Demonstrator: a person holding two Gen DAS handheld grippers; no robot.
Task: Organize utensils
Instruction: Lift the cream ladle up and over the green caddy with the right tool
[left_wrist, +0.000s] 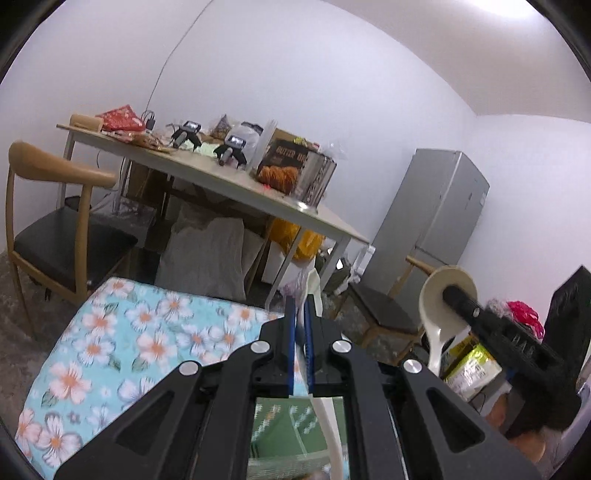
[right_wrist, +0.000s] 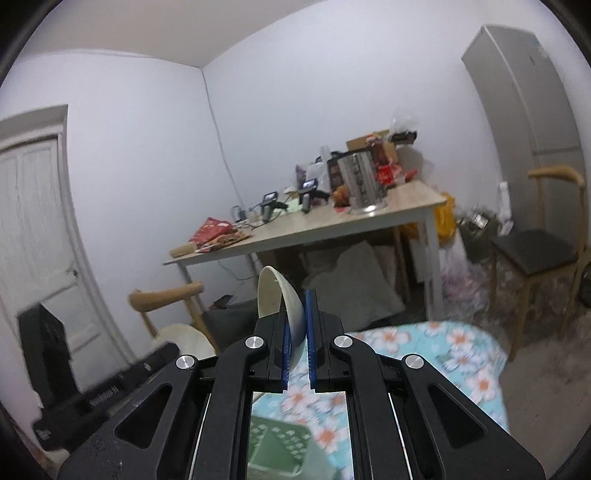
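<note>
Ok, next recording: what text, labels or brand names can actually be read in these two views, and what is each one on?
"BUTTER BIS", cut off at the edge: on the dark snack box on the far table.
Embossed lettering on the black left gripper body, seen from the right wrist: too blurred to read.
Print on the yellow-green packet: too blurred.
Print on the red packet: too small to read.

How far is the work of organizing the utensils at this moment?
Done: nothing visibly sorted yet. In hand: the left gripper is shut on a white spoon, and the right gripper is shut on another white spoon, both lifted above the floral cloth. Left: setting both down; the green tray below is mostly hidden.
</note>
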